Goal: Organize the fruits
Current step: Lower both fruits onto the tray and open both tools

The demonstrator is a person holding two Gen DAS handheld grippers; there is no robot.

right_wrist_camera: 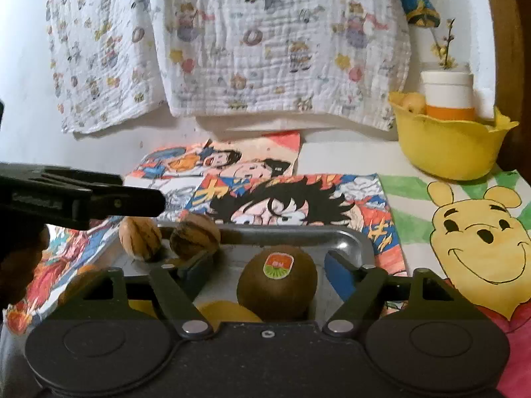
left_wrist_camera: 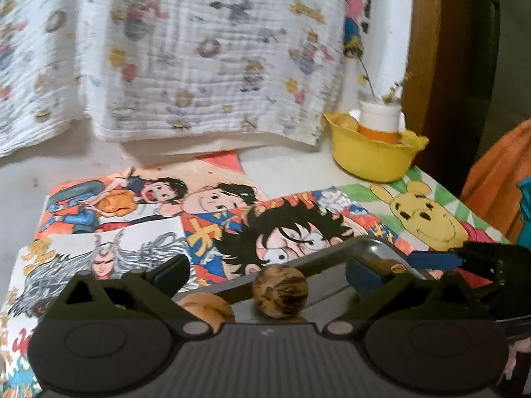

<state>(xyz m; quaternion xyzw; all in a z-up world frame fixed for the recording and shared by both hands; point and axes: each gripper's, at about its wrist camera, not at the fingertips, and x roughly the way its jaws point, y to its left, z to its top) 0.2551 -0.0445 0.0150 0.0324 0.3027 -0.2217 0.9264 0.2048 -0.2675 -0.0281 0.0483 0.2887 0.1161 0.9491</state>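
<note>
Two hand-held grippers here, both with fingers apart and holding nothing. The right hand-held gripper (right_wrist_camera: 268, 265) has the kiwi (right_wrist_camera: 277, 283) sitting dead ahead between its fingers on the metal tray (right_wrist_camera: 351, 242), long axis roughly crosswise, so it's clearly the nearer one. The left hand-held gripper (left_wrist_camera: 265, 272) faces a walnut (left_wrist_camera: 279, 290) instead. I'd guess the yellow bowl (right_wrist_camera: 448, 146), far right on the table, is the destination.
</note>
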